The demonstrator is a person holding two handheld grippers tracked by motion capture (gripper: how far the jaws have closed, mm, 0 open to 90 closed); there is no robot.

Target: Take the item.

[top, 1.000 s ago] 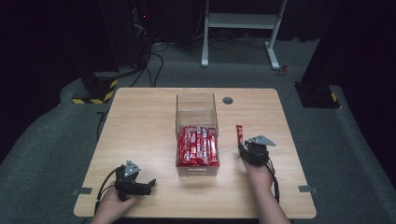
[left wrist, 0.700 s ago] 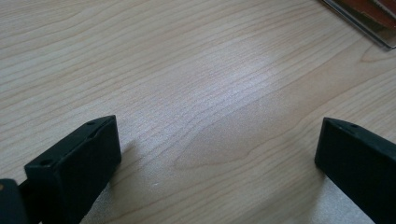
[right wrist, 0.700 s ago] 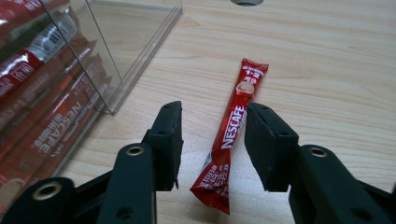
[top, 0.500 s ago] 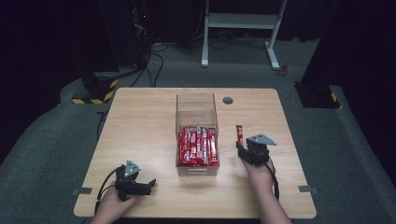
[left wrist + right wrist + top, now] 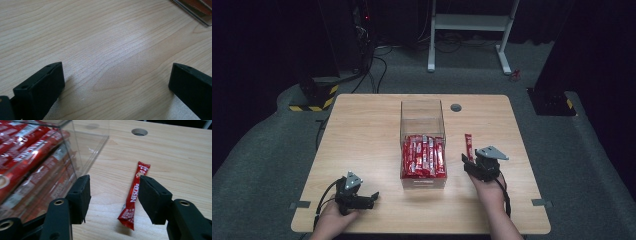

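right gripper: jaws just opening, apart over red sachet (lying flat, mid-frame) | left gripper: jaws wide open, lower frame, on table

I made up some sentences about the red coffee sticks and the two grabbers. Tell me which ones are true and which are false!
1. One red stick lies on the table, outside the clear box. True.
2. The right gripper squeezes that stick. False: its jaws have just been opening, and the stick lies loose between them on the wood.
3. The clear box is empty. False: many red sticks lie packed in its near end.
4. The left gripper holds nothing. True: its jaws stand wide apart over bare wood.
5. The loose stick lies left of the box in the high view. False: it lies right of it.
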